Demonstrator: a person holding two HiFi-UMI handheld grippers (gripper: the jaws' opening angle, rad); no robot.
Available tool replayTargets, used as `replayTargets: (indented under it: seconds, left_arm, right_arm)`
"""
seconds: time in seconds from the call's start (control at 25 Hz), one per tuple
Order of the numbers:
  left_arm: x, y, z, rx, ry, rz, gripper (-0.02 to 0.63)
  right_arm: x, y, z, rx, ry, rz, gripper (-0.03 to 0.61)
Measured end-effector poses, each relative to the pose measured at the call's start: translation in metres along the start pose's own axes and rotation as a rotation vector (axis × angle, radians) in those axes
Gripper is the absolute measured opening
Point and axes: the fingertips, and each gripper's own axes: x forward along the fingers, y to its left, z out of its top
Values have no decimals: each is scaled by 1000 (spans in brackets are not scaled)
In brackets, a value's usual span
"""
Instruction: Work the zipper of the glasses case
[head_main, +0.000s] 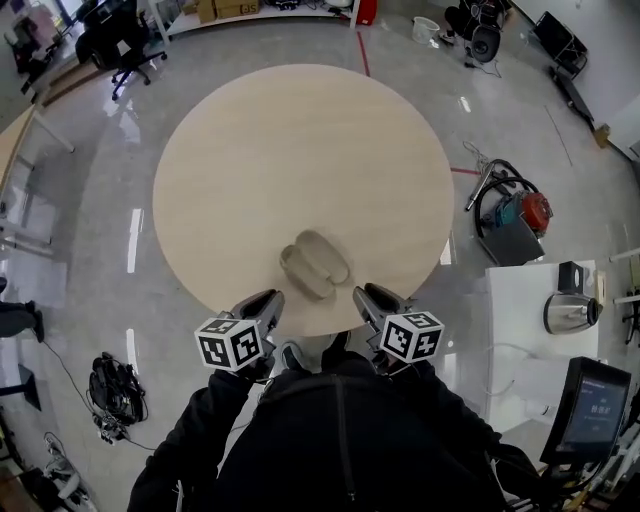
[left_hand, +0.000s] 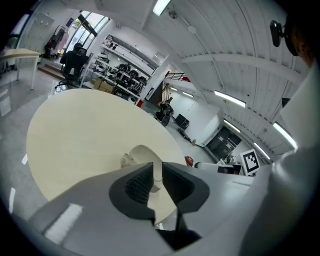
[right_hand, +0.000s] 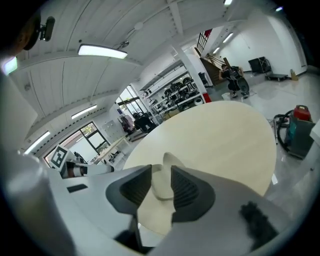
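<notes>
A beige glasses case (head_main: 315, 265) lies open in two halves on the round pale wooden table (head_main: 300, 150), near its front edge. My left gripper (head_main: 270, 298) hovers at that edge, just left of the case and apart from it. Its jaws stand a narrow slit apart with nothing between them. In the left gripper view the case (left_hand: 142, 155) shows beyond the left gripper (left_hand: 157, 175). My right gripper (head_main: 365, 293) hangs just right of the case, open and empty. The right gripper view shows the case (right_hand: 169, 161) past the right gripper (right_hand: 161, 187).
A white side table (head_main: 530, 330) with a kettle (head_main: 570, 312) and a monitor (head_main: 595, 400) stands to the right. A red and teal vacuum cleaner (head_main: 515, 210) lies on the floor beside the round table. A cable bundle (head_main: 110, 385) lies at the lower left.
</notes>
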Motion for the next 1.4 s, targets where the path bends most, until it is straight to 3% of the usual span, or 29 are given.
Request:
replayTargets:
  seconds: [0.16, 0.32, 0.52, 0.64, 0.72, 0.8, 0.88, 1.04, 1.4]
  left_arm:
    - [26, 12, -9, 0, 28, 71, 80]
    - [44, 22, -21, -74, 63, 96, 115]
    - [59, 29, -33, -185, 62, 51, 161]
    - [64, 35, -42, -168, 89, 28, 255]
    - [71, 41, -46, -166, 125, 26, 287]
    - [81, 43, -48, -204, 146, 2, 299]
    - [87, 43, -47, -270, 144, -41, 301]
    - [95, 39, -46, -329, 144, -98, 301]
    - [106, 22, -40, -249, 193, -145, 304]
  right_arm:
    - [22, -22, 27, 4, 13, 84, 109]
    - [52, -39, 39, -8, 68, 156, 117]
    - [86, -43, 30, 93, 154, 294, 115]
    - [103, -44, 17, 52, 223, 285, 116]
    - [114, -47, 9, -26, 258, 235, 167]
    - [125, -46, 6, -100, 284, 210, 218]
    - [133, -37, 1, -106, 313, 238, 224]
    - [136, -28, -11, -27, 380, 293, 224]
    - [121, -16, -15, 292, 361, 389, 224]
